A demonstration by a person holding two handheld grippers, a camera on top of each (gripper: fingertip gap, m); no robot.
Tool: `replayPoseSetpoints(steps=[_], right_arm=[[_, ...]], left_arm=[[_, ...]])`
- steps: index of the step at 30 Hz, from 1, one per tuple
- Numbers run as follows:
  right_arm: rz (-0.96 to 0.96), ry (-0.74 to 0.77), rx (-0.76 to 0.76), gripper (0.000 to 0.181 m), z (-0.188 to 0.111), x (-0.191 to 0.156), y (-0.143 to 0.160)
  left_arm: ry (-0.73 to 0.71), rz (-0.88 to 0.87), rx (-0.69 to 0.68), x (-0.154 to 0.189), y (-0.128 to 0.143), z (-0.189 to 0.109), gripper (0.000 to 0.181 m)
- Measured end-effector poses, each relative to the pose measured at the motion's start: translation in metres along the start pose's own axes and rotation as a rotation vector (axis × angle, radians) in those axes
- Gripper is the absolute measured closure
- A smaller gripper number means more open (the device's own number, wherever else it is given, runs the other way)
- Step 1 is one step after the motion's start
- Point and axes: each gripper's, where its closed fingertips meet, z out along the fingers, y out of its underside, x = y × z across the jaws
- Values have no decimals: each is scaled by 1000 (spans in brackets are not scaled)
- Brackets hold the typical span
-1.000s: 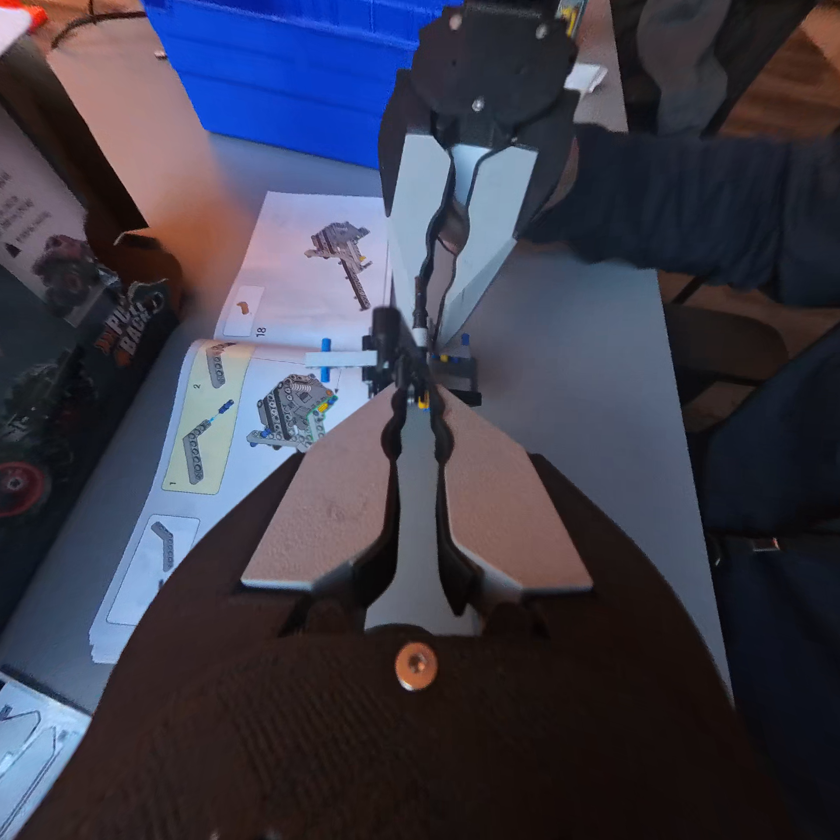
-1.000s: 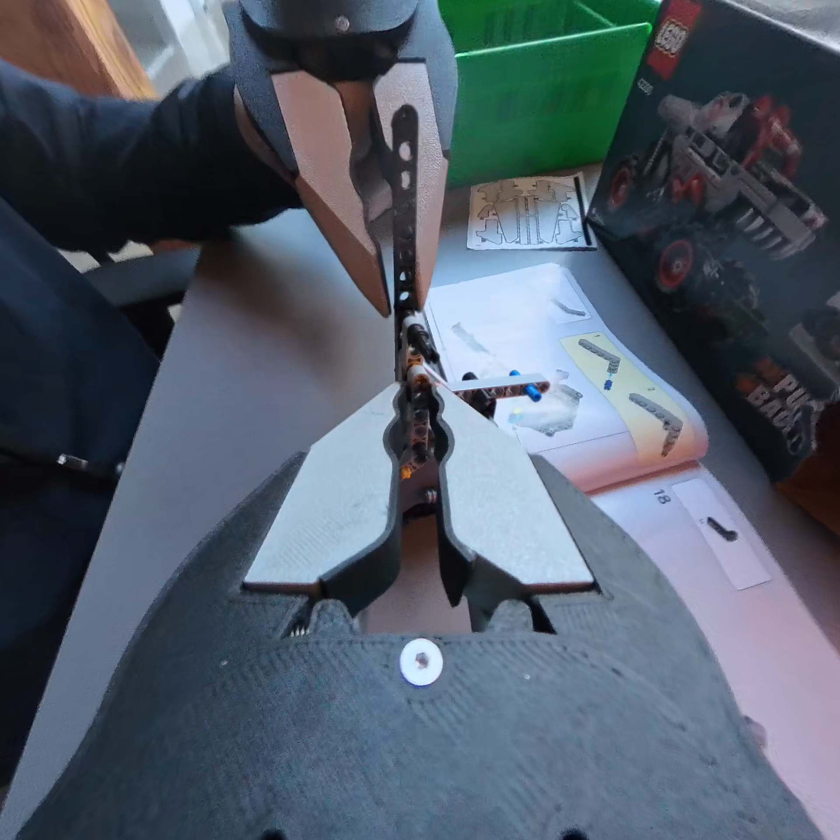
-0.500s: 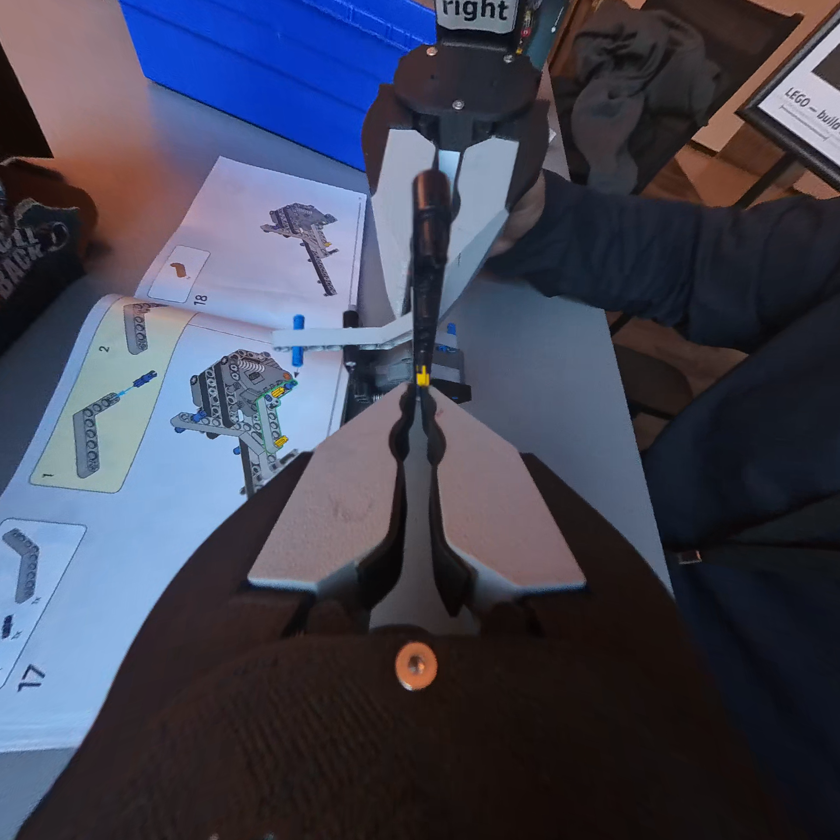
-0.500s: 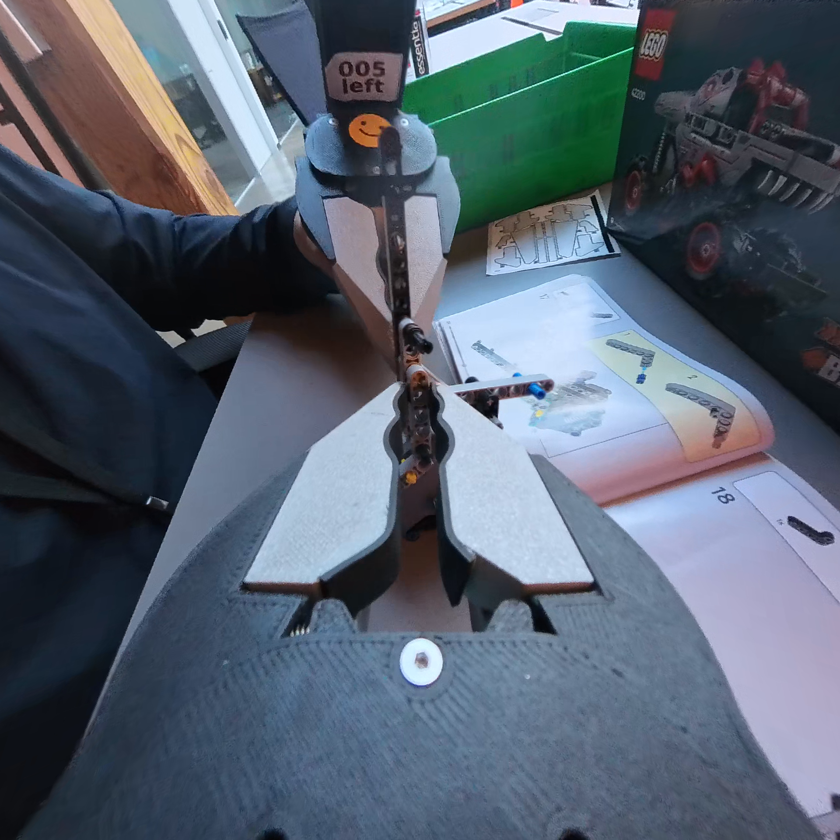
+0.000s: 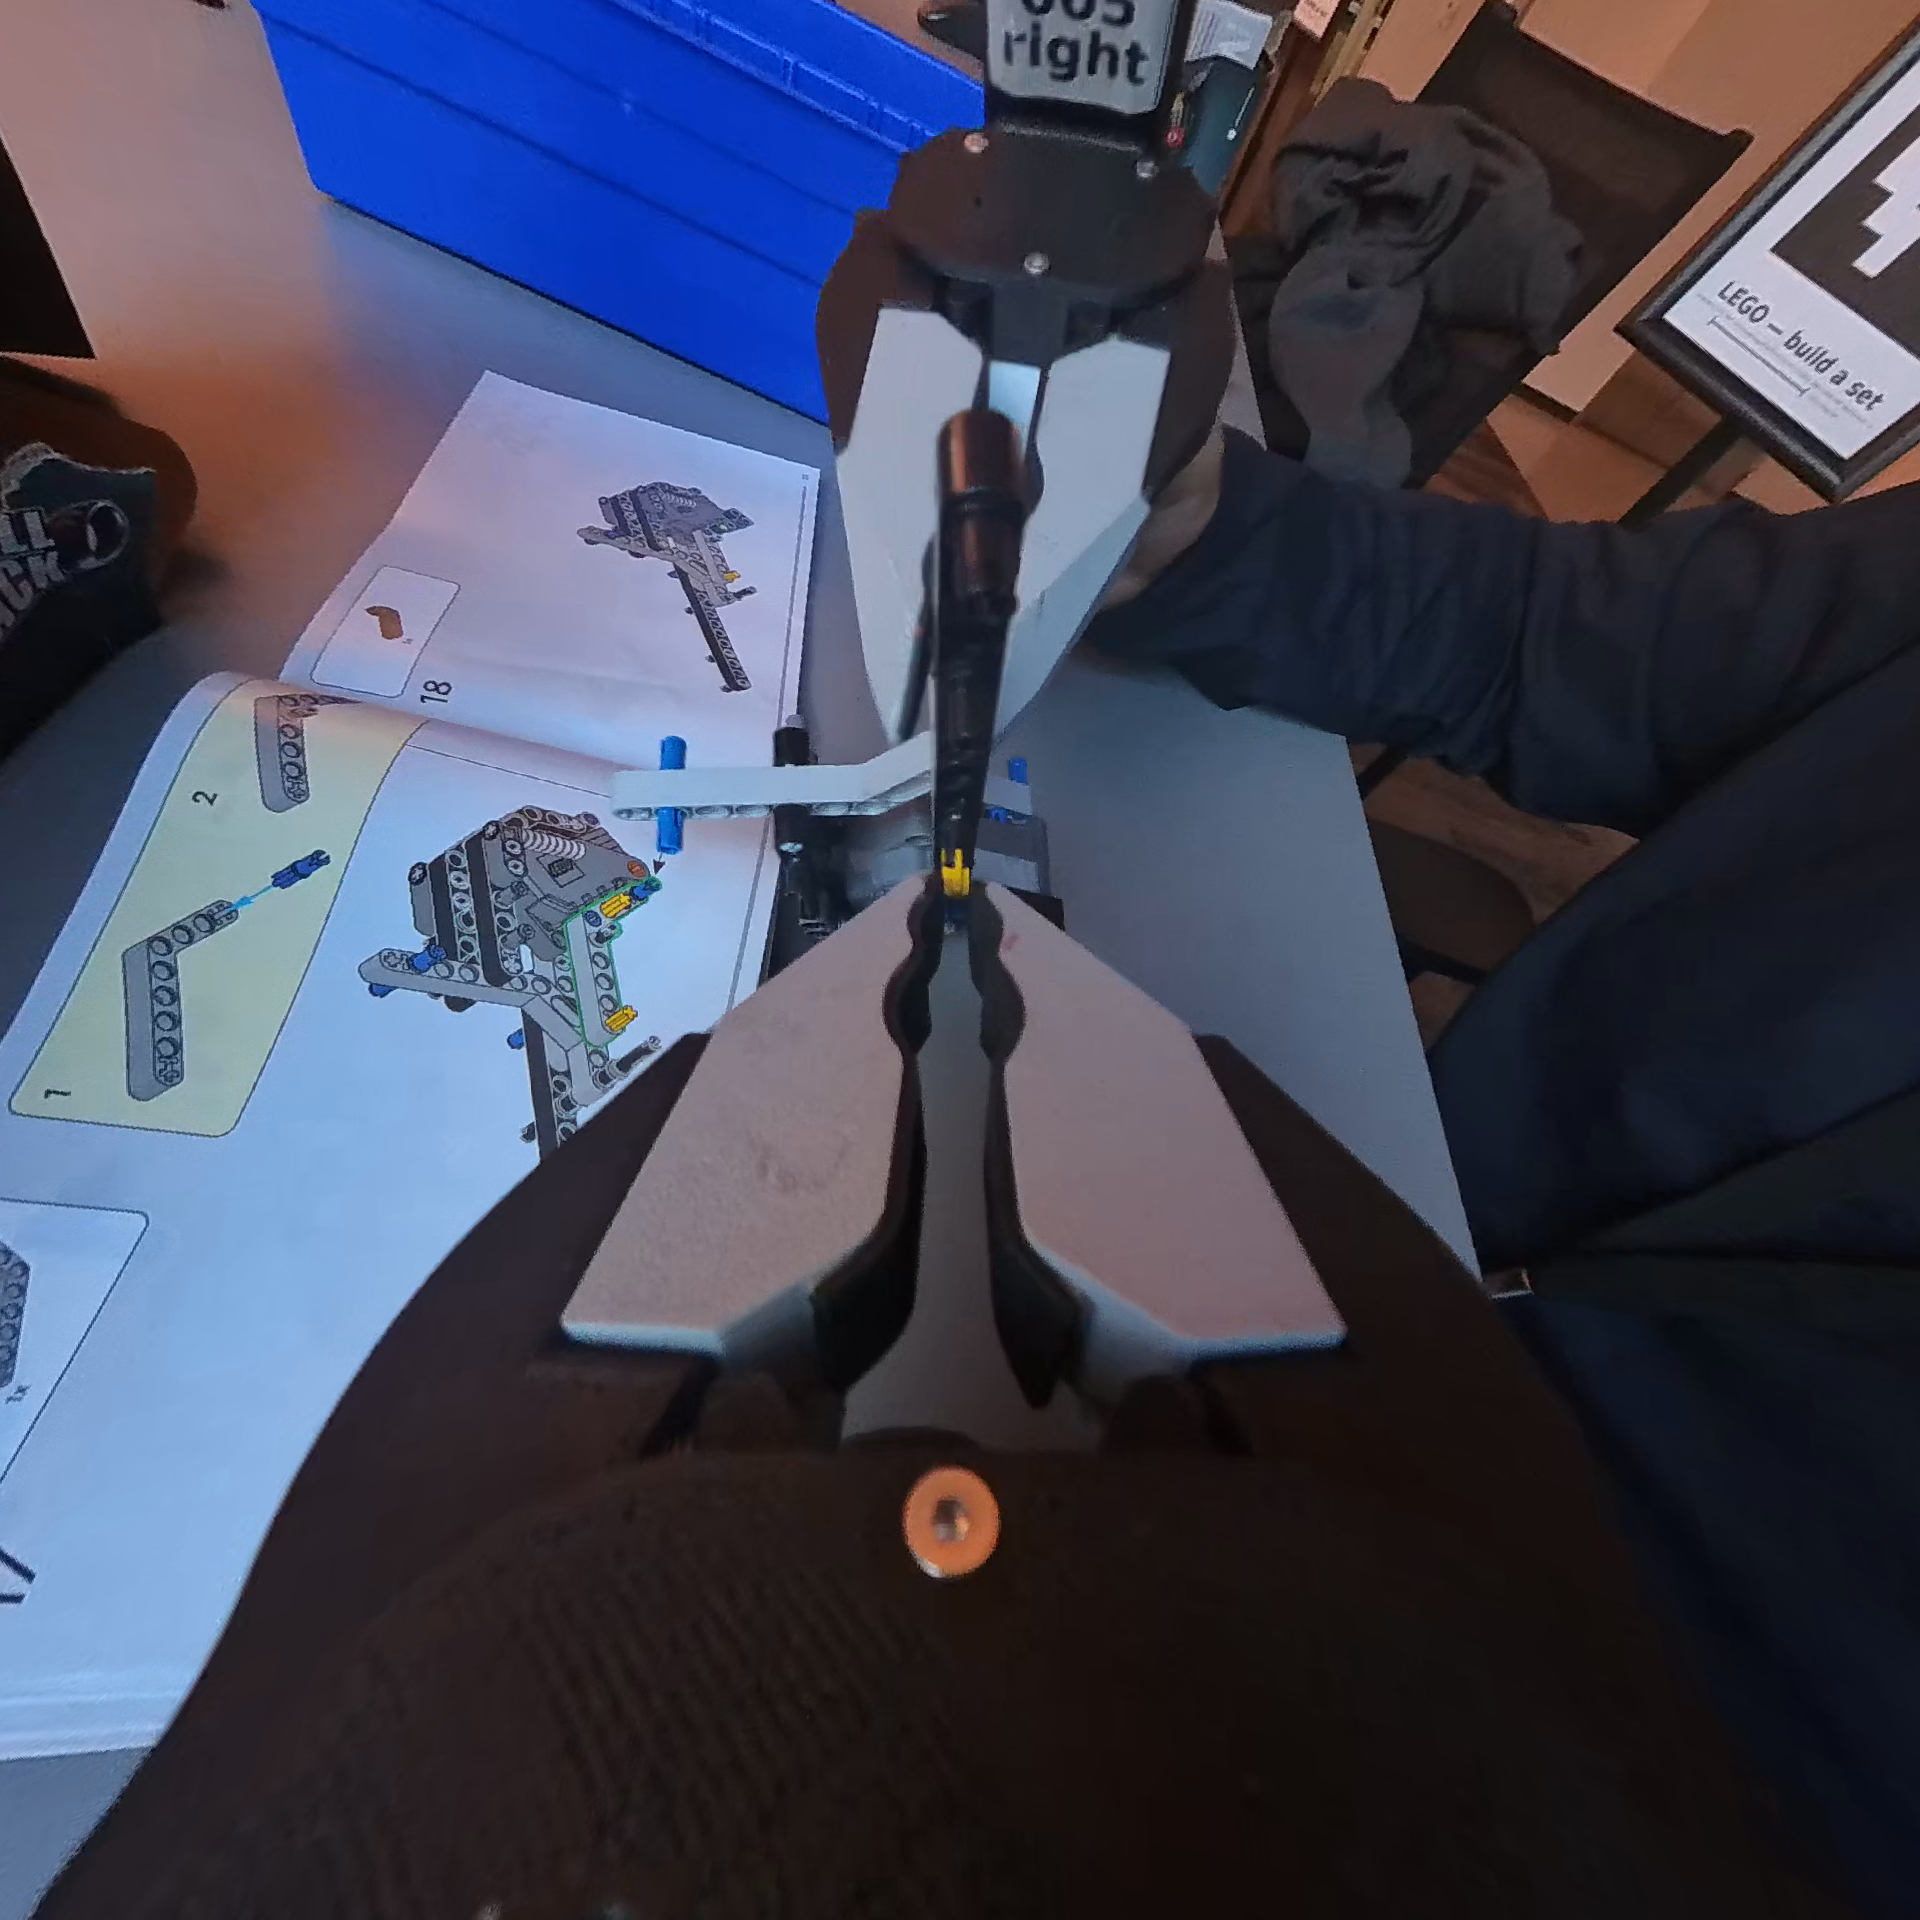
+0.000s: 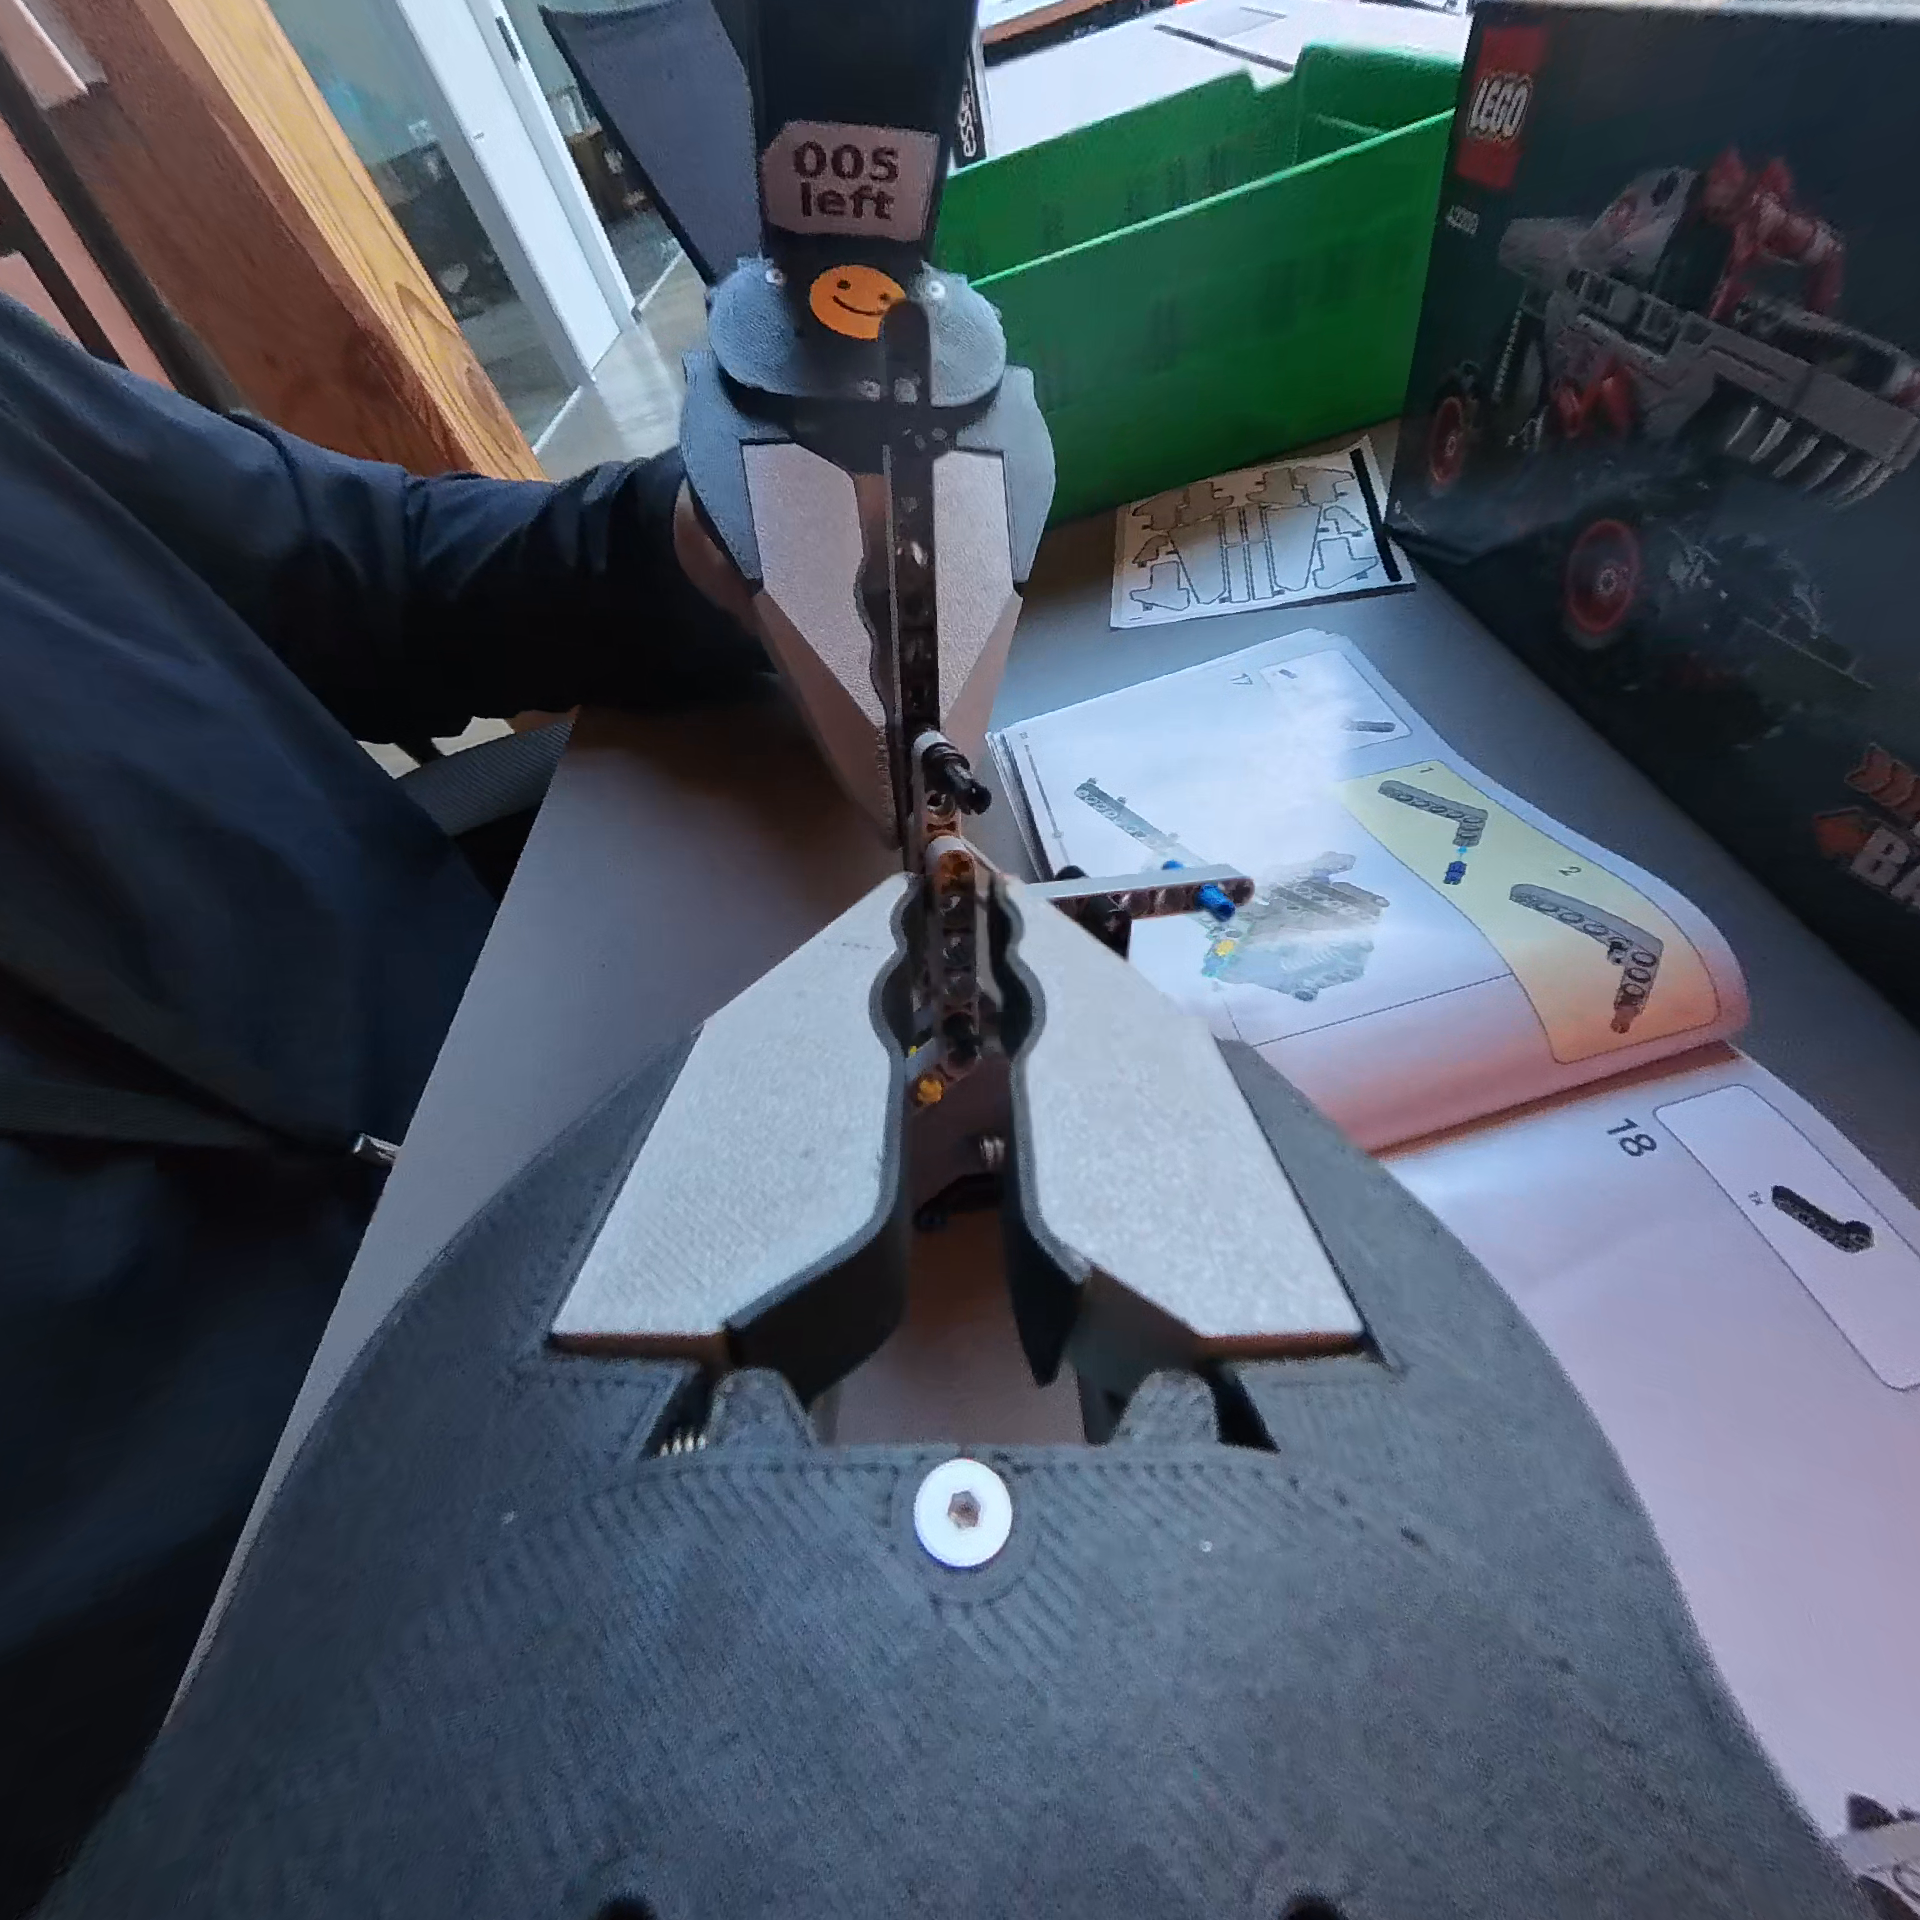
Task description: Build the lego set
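Observation:
A partly built Lego assembly (image 6: pixel 951 966) of dark and grey beams hangs between my two grippers above the grey table (image 6: pixel 644 935). My right gripper (image 6: pixel 951 894) is shut on it, with beams and a yellow pin between its fingers. A long black beam (image 6: pixel 912 540) rises from it in front of the left gripper. In the left wrist view my left gripper (image 5: pixel 951 904) is shut at the assembly's near end, by a yellow pin (image 5: pixel 953 871). The long black beam (image 5: pixel 971 582) points up at the camera there. A grey bent beam with a blue pin (image 5: pixel 769 790) sticks out to the left.
An open instruction booklet (image 5: pixel 416 935) lies under the assembly. A blue bin (image 5: pixel 582 135) stands behind it. In the right wrist view there are a green bin (image 6: pixel 1195 291), the Lego box (image 6: pixel 1662 364) and a sticker sheet (image 6: pixel 1257 551). A person's dark sleeves (image 5: pixel 1455 623) are on the table's near side. Left and right tips are no more than a few centimetres apart.
Both grippers have tilted and drawn back a little, so more of each opposite gripper shows. The long black beam has swung up in the left wrist view. Both grips are unchanged.

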Motion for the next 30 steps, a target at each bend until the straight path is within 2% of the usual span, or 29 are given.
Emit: replayPoseSetpoints(steps=[4, 12, 15, 19, 23, 25, 28, 30], right_arm=[[-2, -23, 39, 174, -5, -3, -7], [-43, -40, 23, 177, -4, -8, -4], [-38, -50, 38, 176, -2, -8, -5], [-88, -39, -46, 176, 5, -11, 5], [-27, -77, -2, 176, -4, -10, -2], [-46, -50, -24, 176, -6, -6, 2], [-14, -78, 6, 177, -11, -8, -1], [-19, -74, 9, 177, -10, -8, -1]], left_arm=[[6, -8, 1, 0, 0, -1, 179], [24, -18, 26, 4, -4, -3, 180], [18, 6, -15, 5, 2, -2, 180], [1, 30, -146, 6, 27, 16, 179], [86, -44, -60, 14, 14, 17, 179], [44, -17, -34, 8, 11, 13, 180], [63, -44, 81, 8, -5, 5, 180], [61, -38, 80, 7, -5, 4, 180]])
